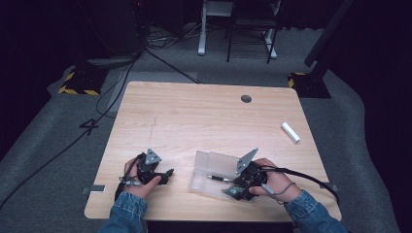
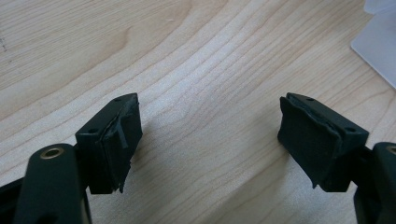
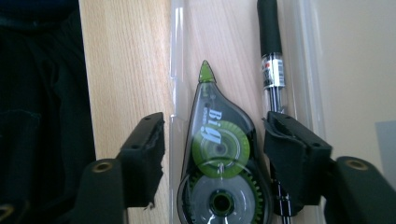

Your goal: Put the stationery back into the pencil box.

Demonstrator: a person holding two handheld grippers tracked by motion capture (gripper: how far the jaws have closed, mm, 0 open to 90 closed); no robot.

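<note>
A green and grey correction tape roller (image 3: 219, 158) lies in the open clear plastic case (image 1: 214, 167), beside a black pen (image 3: 273, 56). My right gripper (image 3: 212, 140) straddles the roller with its jaws apart; the left pad stands clear of it and the right pad sits at its edge, over the pen. In the high view the right gripper (image 1: 233, 190) is at the case's near right corner. My left gripper (image 2: 210, 135) hovers open over bare wood, nothing between its pads, to the left of the case (image 2: 378, 42). In the high view the left gripper (image 1: 167, 174) rests near the table's front edge.
A small white stick-shaped object (image 1: 290, 132) lies near the right edge of the wooden table (image 1: 194, 116). A round cable hole (image 1: 246, 98) sits at the back. Cables and stands are on the floor beyond the table.
</note>
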